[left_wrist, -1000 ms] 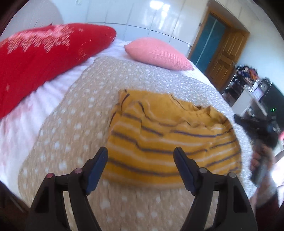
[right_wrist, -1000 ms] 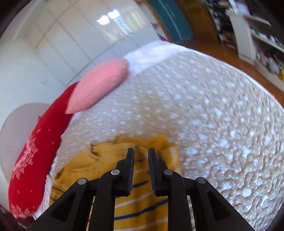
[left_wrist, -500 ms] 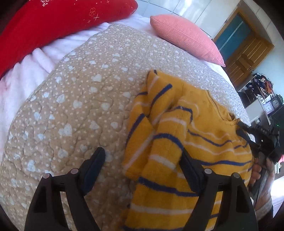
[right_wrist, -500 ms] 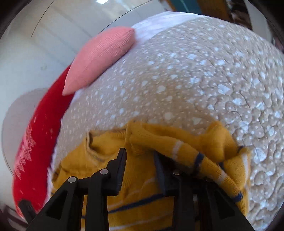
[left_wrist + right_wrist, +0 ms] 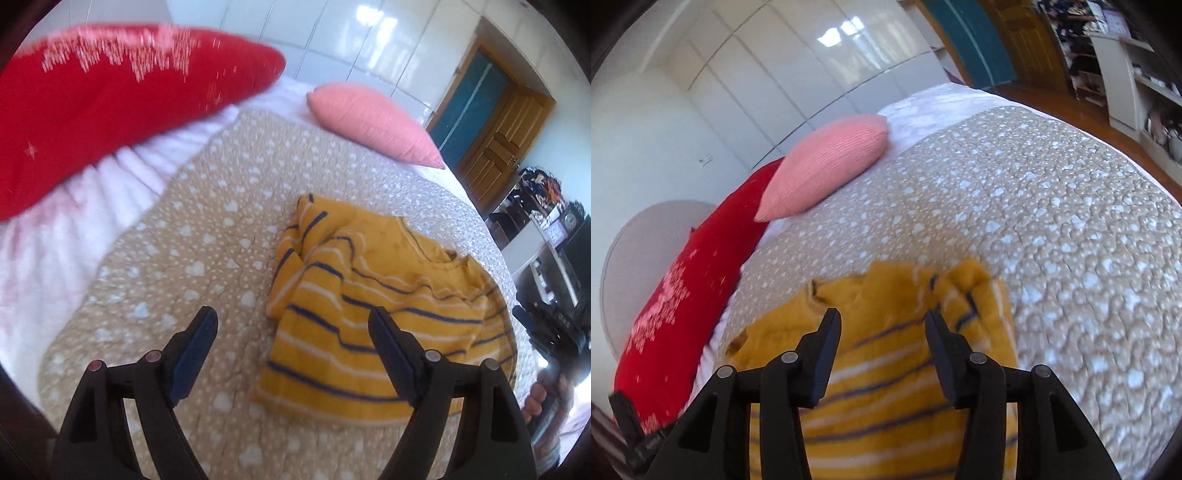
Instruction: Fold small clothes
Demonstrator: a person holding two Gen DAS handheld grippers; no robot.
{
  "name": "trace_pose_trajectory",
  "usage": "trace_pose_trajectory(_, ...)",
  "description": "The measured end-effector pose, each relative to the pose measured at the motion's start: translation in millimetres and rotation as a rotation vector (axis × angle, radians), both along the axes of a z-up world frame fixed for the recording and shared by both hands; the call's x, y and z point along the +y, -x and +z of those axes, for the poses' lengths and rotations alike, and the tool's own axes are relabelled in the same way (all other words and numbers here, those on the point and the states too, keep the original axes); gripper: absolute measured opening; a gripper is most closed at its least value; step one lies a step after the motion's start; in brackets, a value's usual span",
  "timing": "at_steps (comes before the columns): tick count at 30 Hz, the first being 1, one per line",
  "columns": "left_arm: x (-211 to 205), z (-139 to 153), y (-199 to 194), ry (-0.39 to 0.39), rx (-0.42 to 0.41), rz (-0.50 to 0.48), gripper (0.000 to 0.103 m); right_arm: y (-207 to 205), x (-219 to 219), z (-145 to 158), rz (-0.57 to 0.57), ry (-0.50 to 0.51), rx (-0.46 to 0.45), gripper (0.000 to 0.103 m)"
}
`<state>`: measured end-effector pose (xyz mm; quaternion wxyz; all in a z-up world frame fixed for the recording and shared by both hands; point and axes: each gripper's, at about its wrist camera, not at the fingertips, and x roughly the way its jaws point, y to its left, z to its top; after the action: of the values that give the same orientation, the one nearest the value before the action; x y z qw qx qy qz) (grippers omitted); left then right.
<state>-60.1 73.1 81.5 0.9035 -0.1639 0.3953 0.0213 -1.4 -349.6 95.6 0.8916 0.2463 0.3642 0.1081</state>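
On bed quilt (image 5: 177,266): sleeve now folded onto yellow striped sweater (image 5: 376,302); right gripper (image 5: 882,325) jaws opening, empty; left gripper (image 5: 291,325) spread wide, empty.

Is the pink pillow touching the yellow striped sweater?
Apart. Left wrist view shows bare quilt between the pink pillow and yellow striped sweater.

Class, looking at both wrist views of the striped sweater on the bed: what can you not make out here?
- Sweater near hem: right wrist view, hidden behind the fingers.
- Red pillow pattern: left wrist view, motion-blurred.
- Shelf clutter: left wrist view, too small.
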Motion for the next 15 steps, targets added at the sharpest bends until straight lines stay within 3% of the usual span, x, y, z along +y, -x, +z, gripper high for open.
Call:
trace_pose_trajectory(6,-29.3,-1.5,22.5,-0.057,-0.035,-0.062,0.083,48.6,34.1,-17.7,0.131,0.088,-0.027,0.053)
trace_pose_trajectory(10,-40.8,-31.1,12.0,-0.063,0.040,-0.088,0.083,62.6,39.6,-42.0,0.174,0.090,0.009,0.053)
trace_pose_trajectory(13,-32.6,-55.3,2.4,-0.093,0.112,-0.048,0.083,69.6,28.2,-54.1,0.167,0.101,0.014,0.052)
trace_pose_trajectory(15,-18.5,-67.4,0.0,-0.063,0.145,-0.015,0.083,73.1,17.3,-56.5,0.153,0.122,0.002,0.050)
